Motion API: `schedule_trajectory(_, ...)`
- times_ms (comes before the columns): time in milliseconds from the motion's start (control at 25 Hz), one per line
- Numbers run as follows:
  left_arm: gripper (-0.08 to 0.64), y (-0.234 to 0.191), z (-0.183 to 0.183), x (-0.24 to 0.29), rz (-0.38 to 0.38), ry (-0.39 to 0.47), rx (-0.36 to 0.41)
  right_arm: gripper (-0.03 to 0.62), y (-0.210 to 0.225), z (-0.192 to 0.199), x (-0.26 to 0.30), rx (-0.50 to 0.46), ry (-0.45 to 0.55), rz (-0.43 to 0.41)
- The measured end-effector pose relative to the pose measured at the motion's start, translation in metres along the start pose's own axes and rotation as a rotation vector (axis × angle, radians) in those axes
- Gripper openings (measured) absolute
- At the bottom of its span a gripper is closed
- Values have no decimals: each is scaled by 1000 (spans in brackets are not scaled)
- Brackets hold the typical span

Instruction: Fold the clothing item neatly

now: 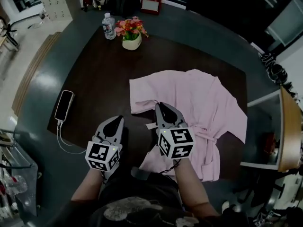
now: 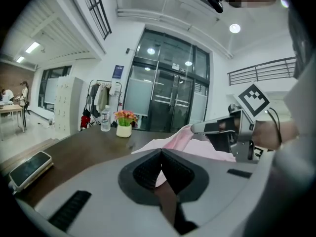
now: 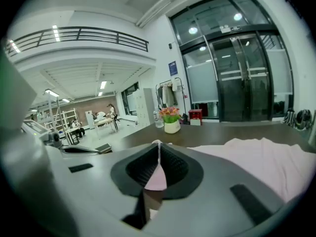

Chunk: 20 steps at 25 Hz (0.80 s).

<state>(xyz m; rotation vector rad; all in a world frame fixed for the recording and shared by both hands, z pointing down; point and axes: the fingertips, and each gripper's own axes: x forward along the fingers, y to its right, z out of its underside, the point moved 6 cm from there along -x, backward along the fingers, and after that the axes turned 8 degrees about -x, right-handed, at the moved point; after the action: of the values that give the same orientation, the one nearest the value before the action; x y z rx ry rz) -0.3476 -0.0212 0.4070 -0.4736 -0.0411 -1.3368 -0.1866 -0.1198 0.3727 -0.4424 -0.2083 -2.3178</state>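
Our left gripper (image 1: 115,121) hovers just beside the cloth, fingers (image 2: 144,172) pressed together on nothing, while the right gripper (image 1: 161,106) has its fingers (image 3: 174,168) clamped on the near edge of the pink garment (image 1: 199,98) spread across the bench (image 1: 94,79). With only that one thin pinch, we could see the edge slip free or the fold drag crooked. The phone (image 1: 64,105) at far left and the bottle (image 1: 109,26) and flower pot (image 1: 131,34) at the back all sit well clear, so nothing blocks us.

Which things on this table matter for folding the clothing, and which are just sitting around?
For the job:
pink garment
right gripper, shut on its edge
left gripper, shut

Lying about:
phone
water bottle
potted flowers
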Motion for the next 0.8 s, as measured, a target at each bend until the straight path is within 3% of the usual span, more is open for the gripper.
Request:
schedule_trajectory(480, 11, 131, 17, 63, 82, -37, 74, 6, 155, 76, -106, 145, -22, 154)
schedule_trajectory(600, 11, 157, 21, 77, 80, -37, 83, 6, 181, 93, -120, 167, -31, 144)
schedule_trajectory(800, 11, 189, 28, 92, 51, -34, 92, 6, 209, 101, -132, 183, 9, 54)
